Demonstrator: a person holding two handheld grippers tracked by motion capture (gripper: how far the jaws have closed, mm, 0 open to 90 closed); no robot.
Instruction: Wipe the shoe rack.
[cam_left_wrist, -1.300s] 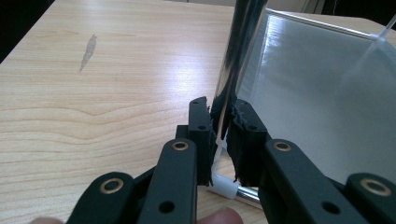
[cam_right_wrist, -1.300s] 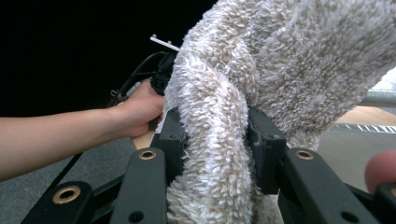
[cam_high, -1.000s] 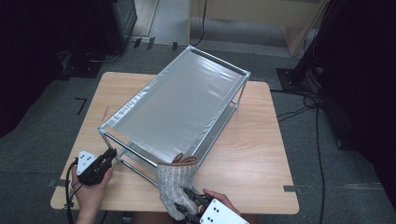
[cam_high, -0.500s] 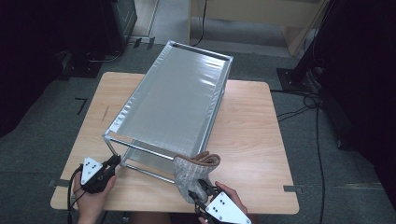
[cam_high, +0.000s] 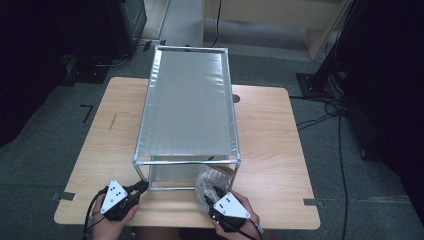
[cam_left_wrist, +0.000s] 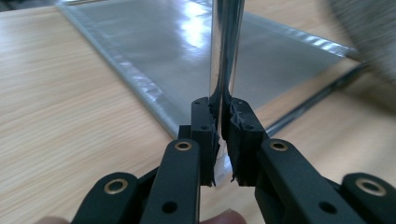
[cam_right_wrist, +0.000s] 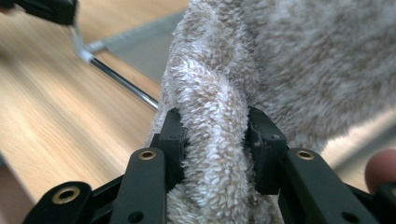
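At a wooden table (cam_high: 280, 150), a person works a two-shelf metal rack (cam_high: 187, 112) with a gripper in each hand. The left gripper (cam_high: 141, 186) is clamped on the rack's near-left leg (cam_left_wrist: 225, 56), its jaws pinching the thin chrome tube low down, just above the tabletop. The right gripper (cam_high: 209, 196) is closed on a bunched, fluffy towel (cam_right_wrist: 219, 135), which sits at the rack's near-right corner, in the opening between the upper and lower shelf. The step in hand looks like holding the rack steady while the towel goes onto the lower shelf (cam_left_wrist: 196, 51). To do it well, the left grip should stay firm and square on the leg, since the round tube can twist or slip between the pads. The right hand should carry the towel level and low, clearing the top rail (cam_high: 187, 162) and front bar (cam_right_wrist: 122, 81), then push well inside before letting go, so no fold hangs over the edge or snags the corner post.
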